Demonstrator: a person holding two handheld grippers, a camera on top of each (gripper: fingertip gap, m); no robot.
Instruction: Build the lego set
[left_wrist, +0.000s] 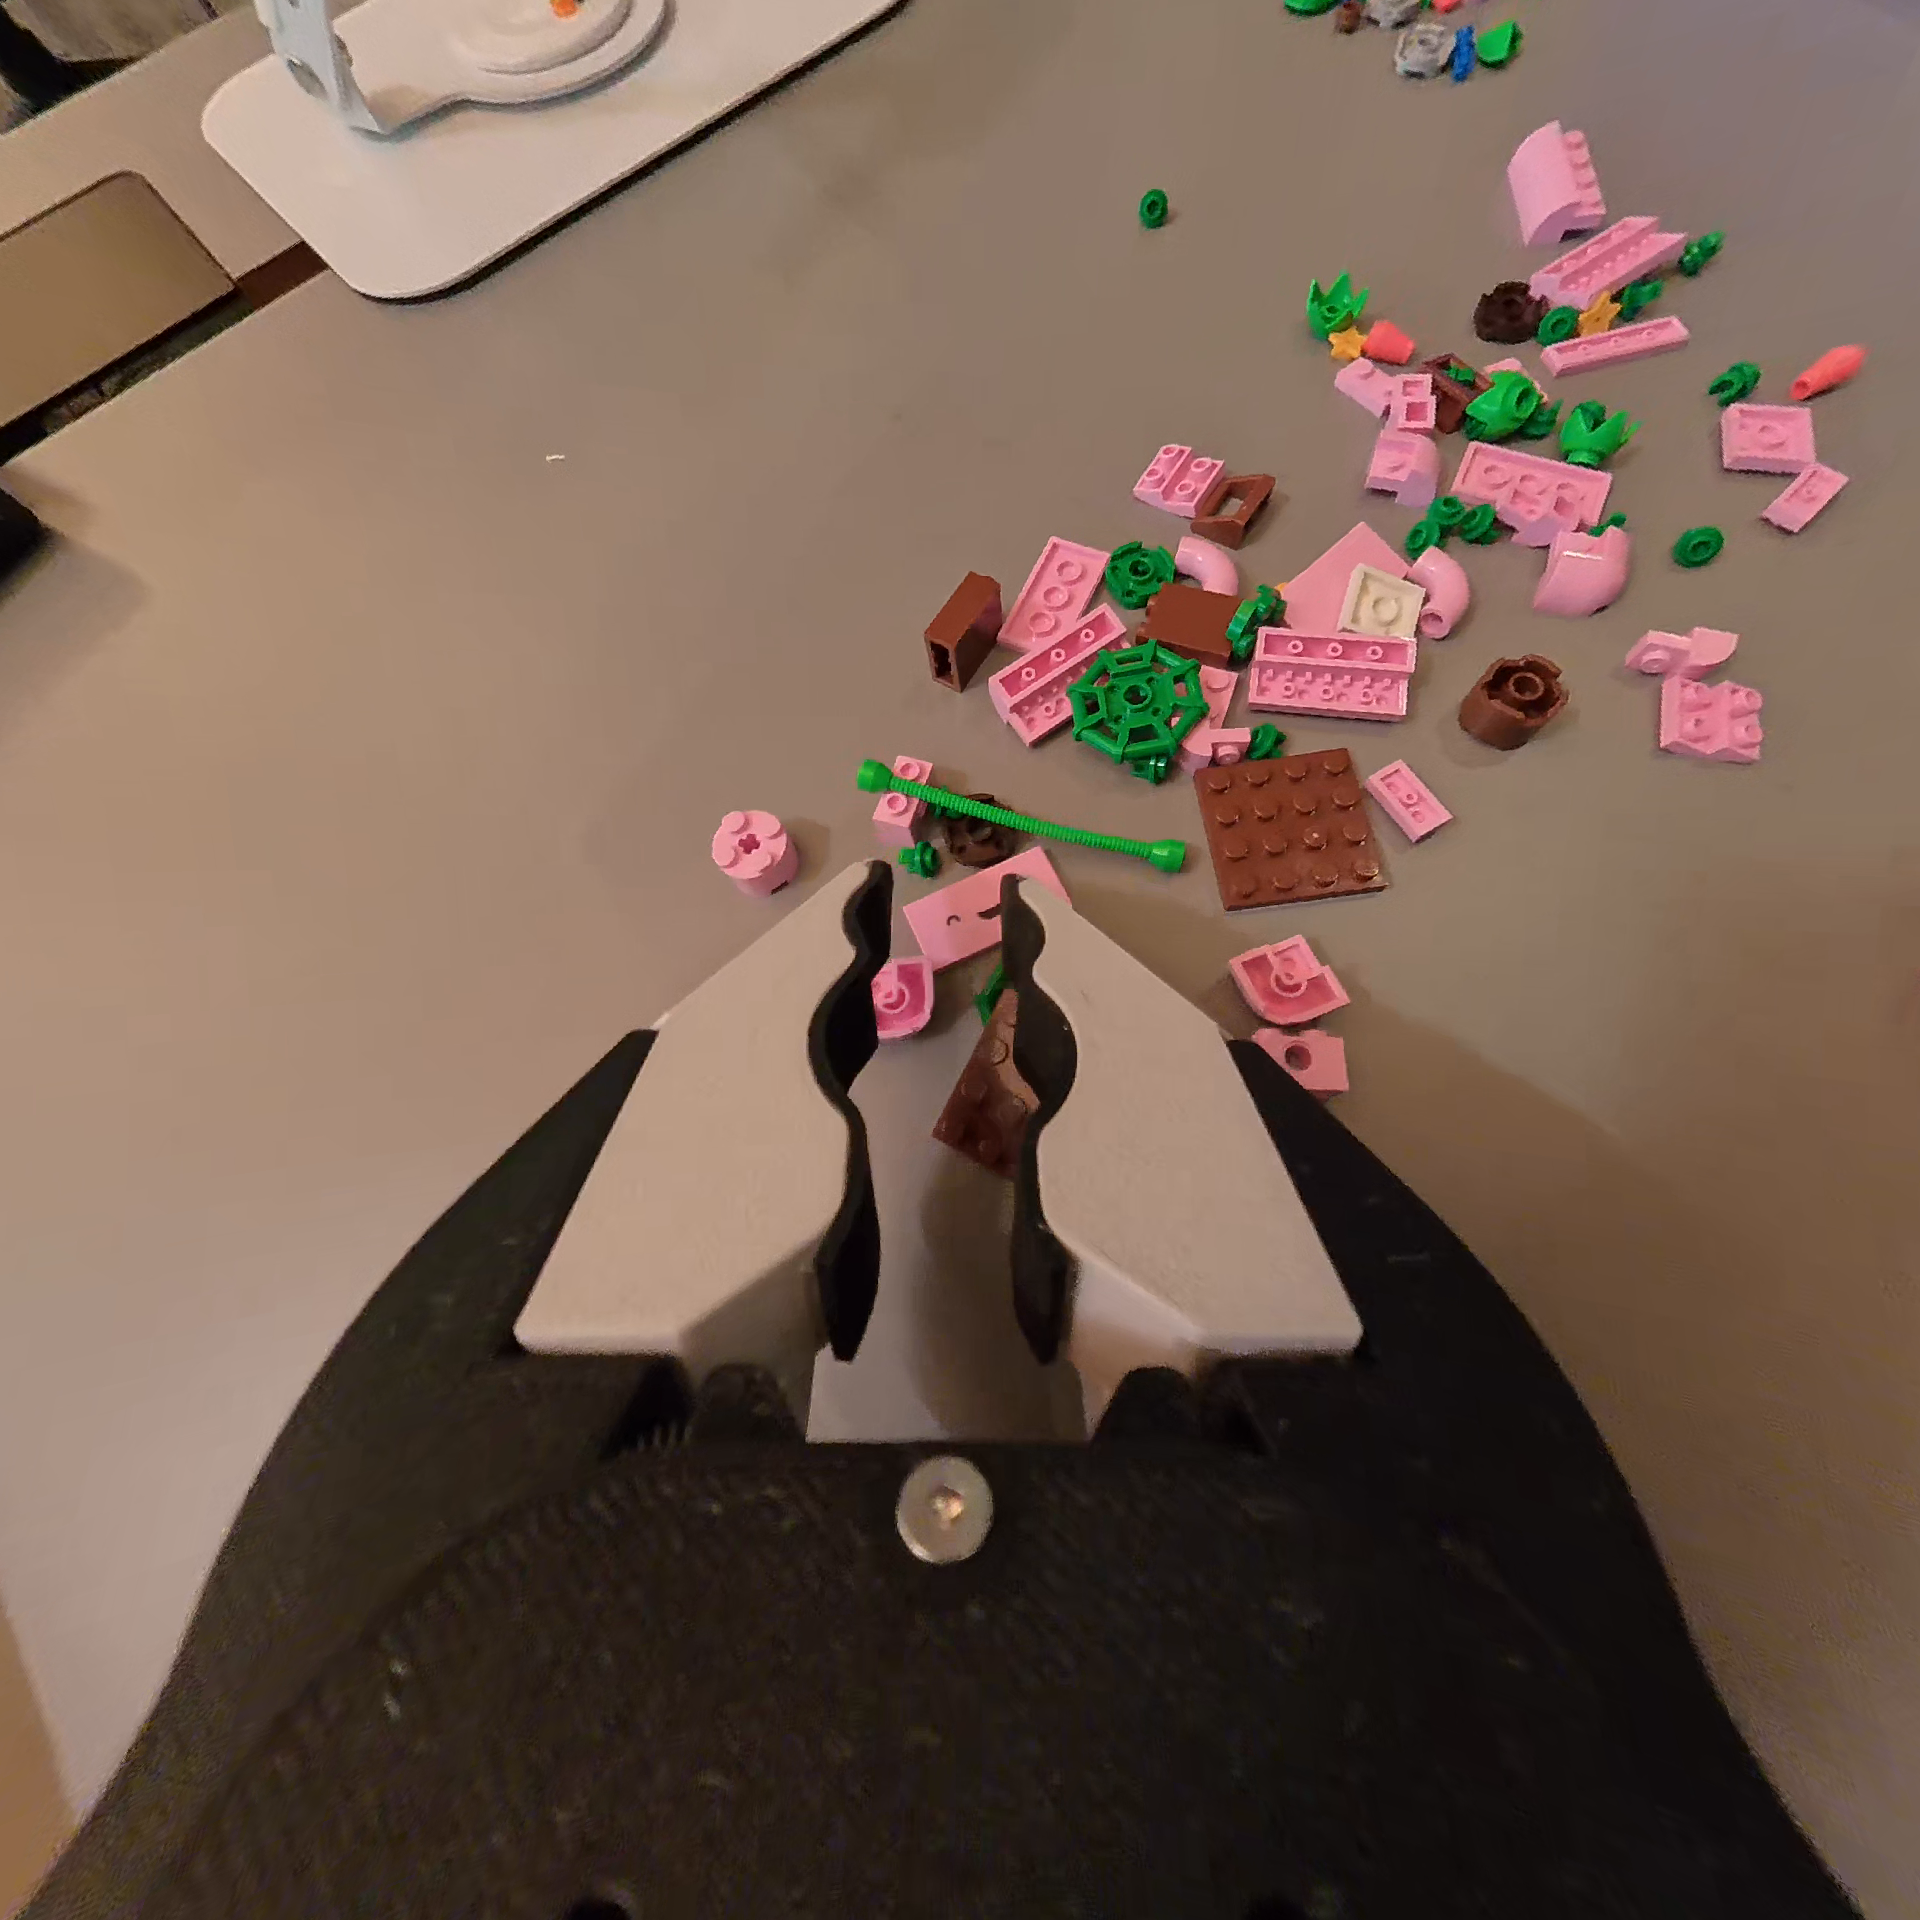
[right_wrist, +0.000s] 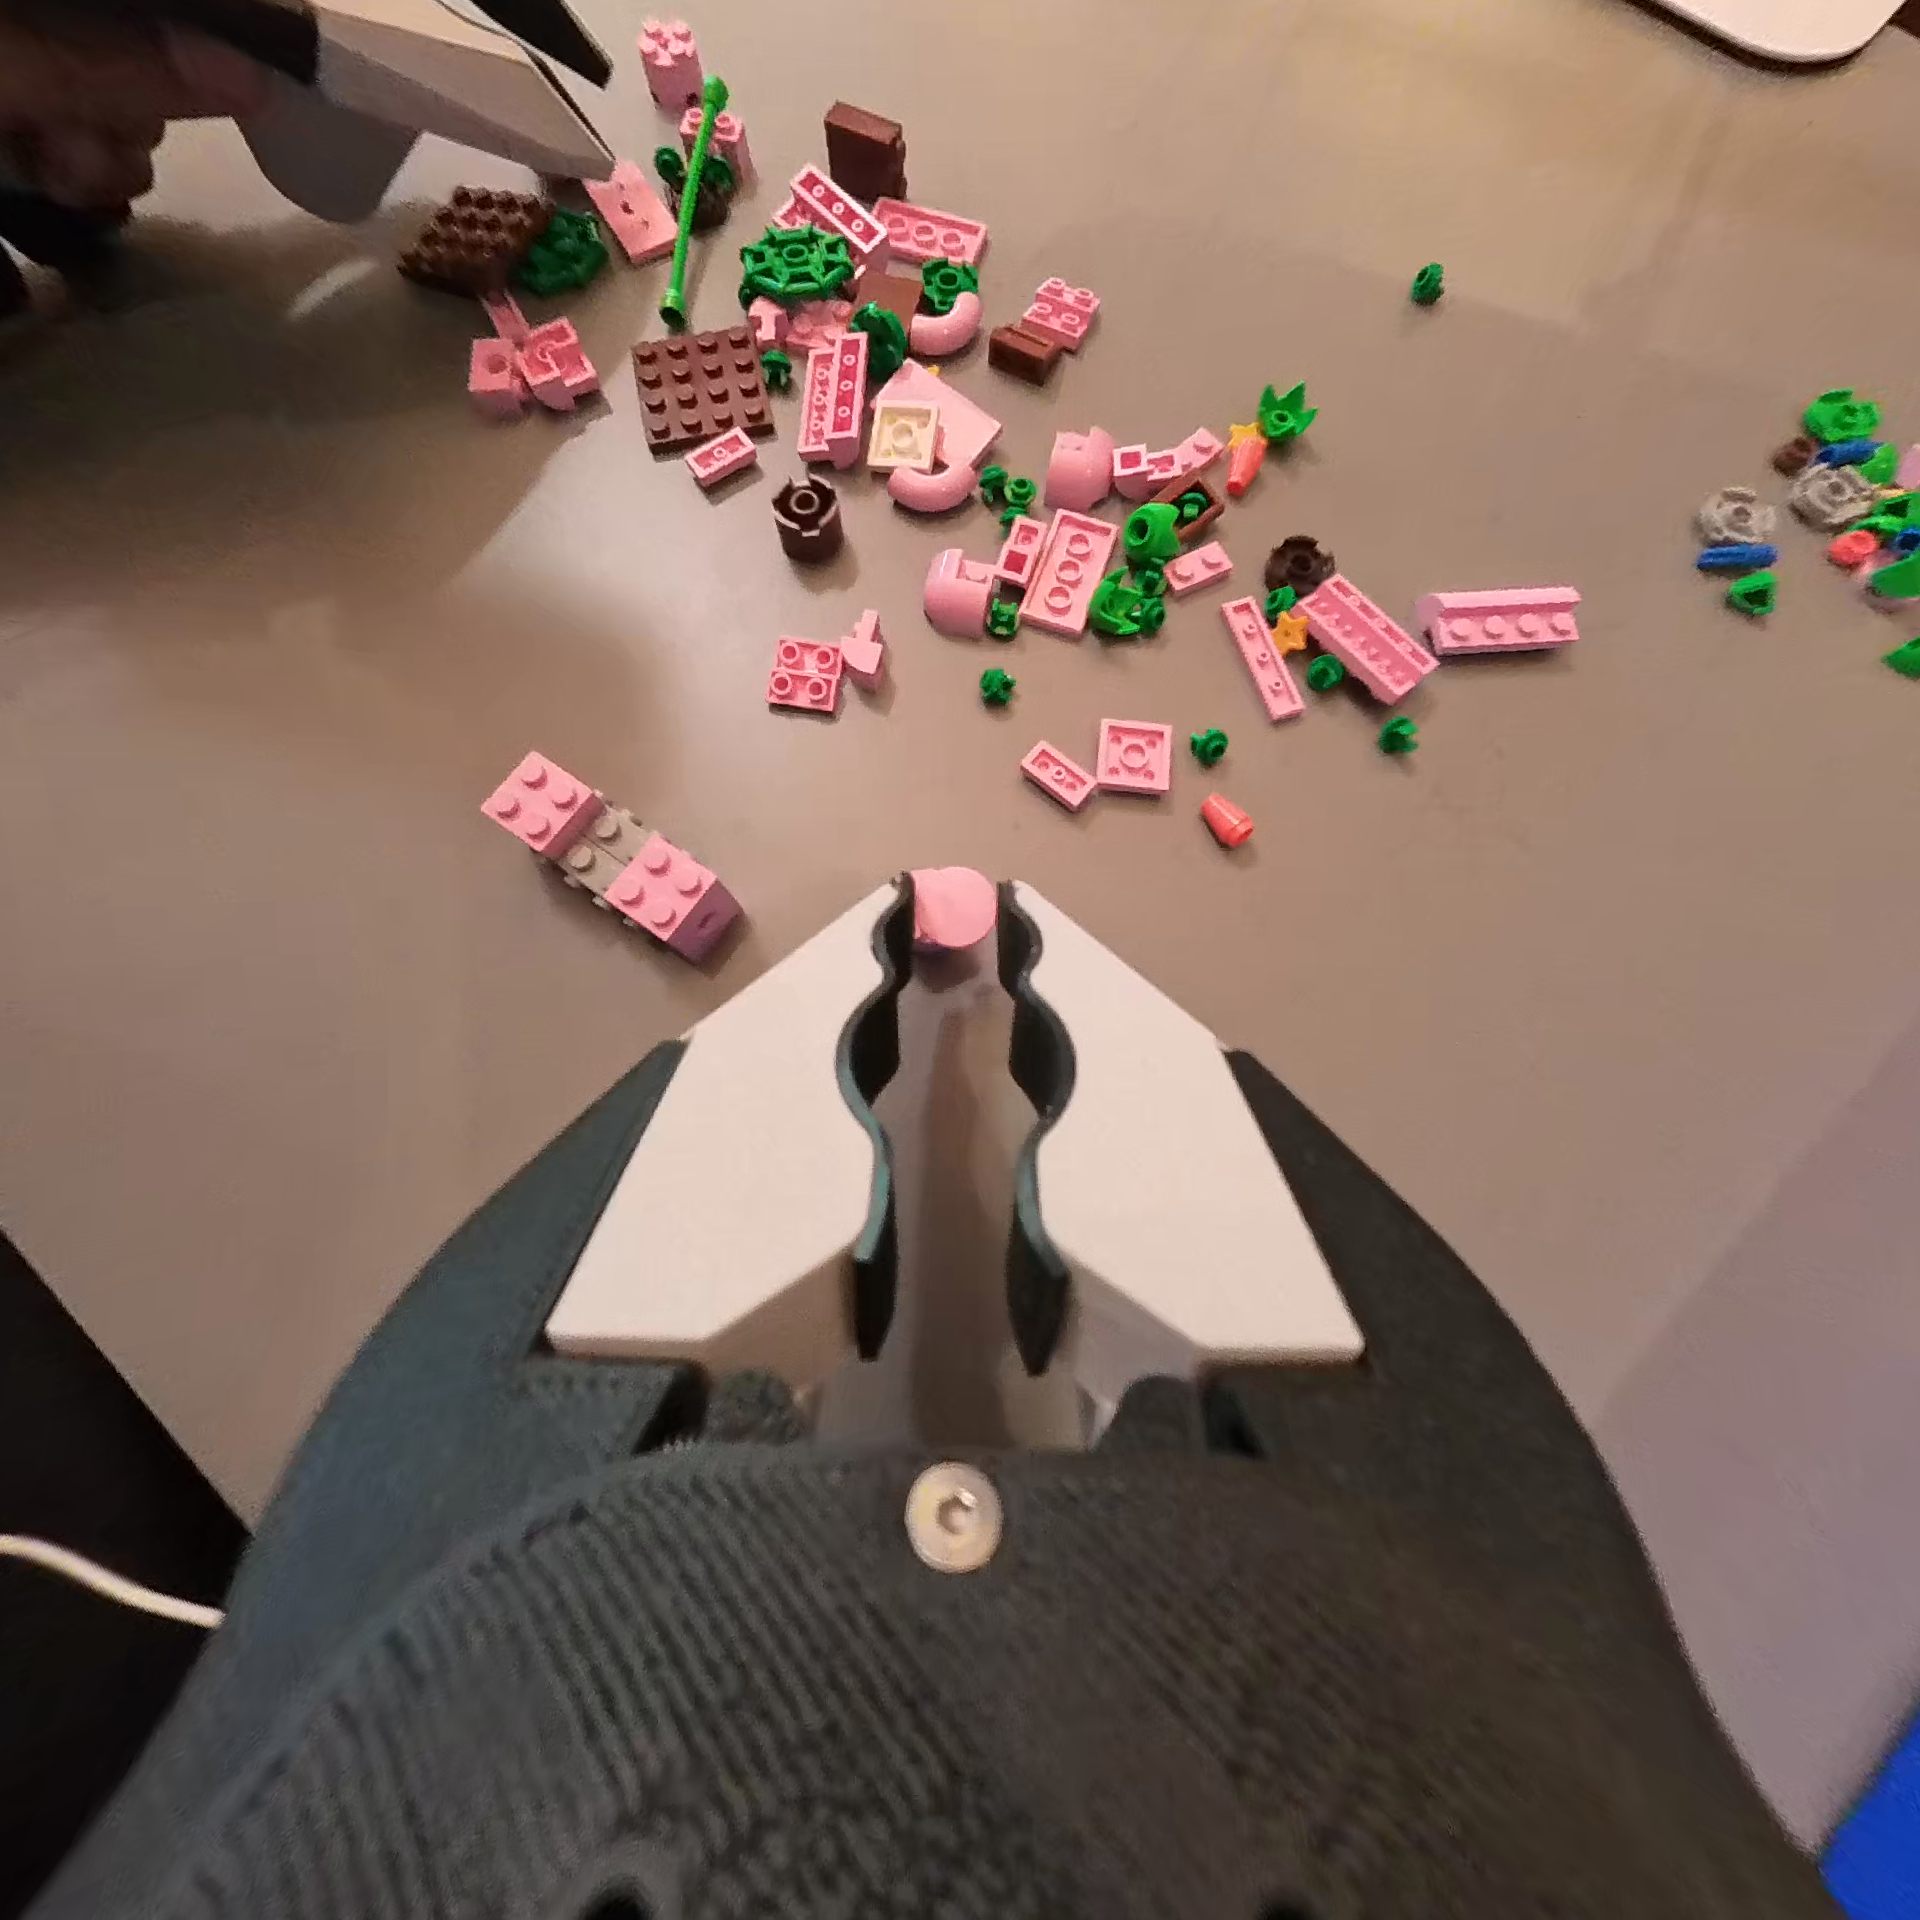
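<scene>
Loose pink, green and brown Lego pieces (left_wrist: 1330, 665) lie scattered on the grey table (left_wrist: 468, 675). My left gripper (left_wrist: 945, 883) is open, low over the near end of the pile. A pink tile with a printed face (left_wrist: 956, 920), a pink quarter-round piece (left_wrist: 899, 997) and a small brown plate (left_wrist: 982, 1112) show between its fingers. My right gripper (right_wrist: 951, 899) is shut on a small pink rounded piece (right_wrist: 951, 914), held above bare table. A small build of two pink bricks joined by grey pieces (right_wrist: 613, 857) lies just left of it.
A brown 4x4 plate (left_wrist: 1288, 831), a green bar (left_wrist: 1023, 821) and a green web piece (left_wrist: 1138, 707) lie in the pile. A white stand on a white board (left_wrist: 499, 135) sits at the far left. More grey, blue and green pieces (right_wrist: 1829, 520) lie at the right. Some 25 cm of space lies between my two pairs of fingers.
</scene>
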